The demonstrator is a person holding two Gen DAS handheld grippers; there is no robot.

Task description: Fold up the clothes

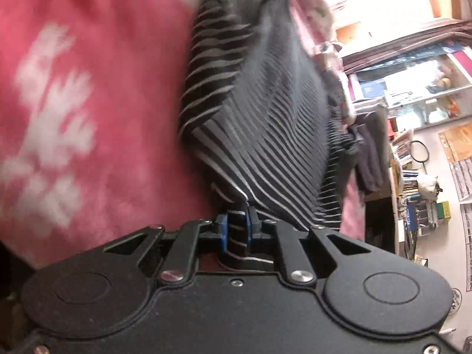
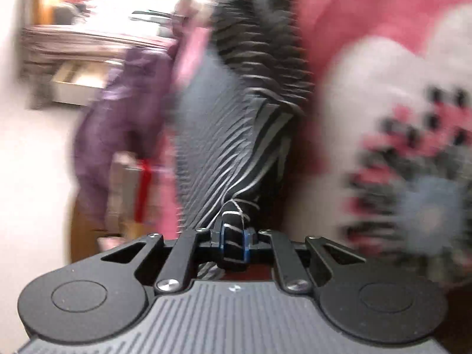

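A black garment with thin grey stripes [image 1: 259,112] hangs stretched between both grippers above a pink blanket with white patterns [image 1: 88,103]. My left gripper [image 1: 237,224] is shut on one bunched edge of the garment. My right gripper [image 2: 234,242] is shut on another bunched edge of the same striped garment [image 2: 233,124]. The cloth is folded over itself, one face with bold stripes and one with fine stripes. The right wrist view is blurred by motion.
The pink blanket [image 2: 368,29] covers the bed under the garment. Cluttered shelves with books and boxes [image 1: 413,177] stand at the right in the left wrist view. A purple garment [image 2: 124,118] and a box [image 2: 129,188] lie at the left in the right wrist view.
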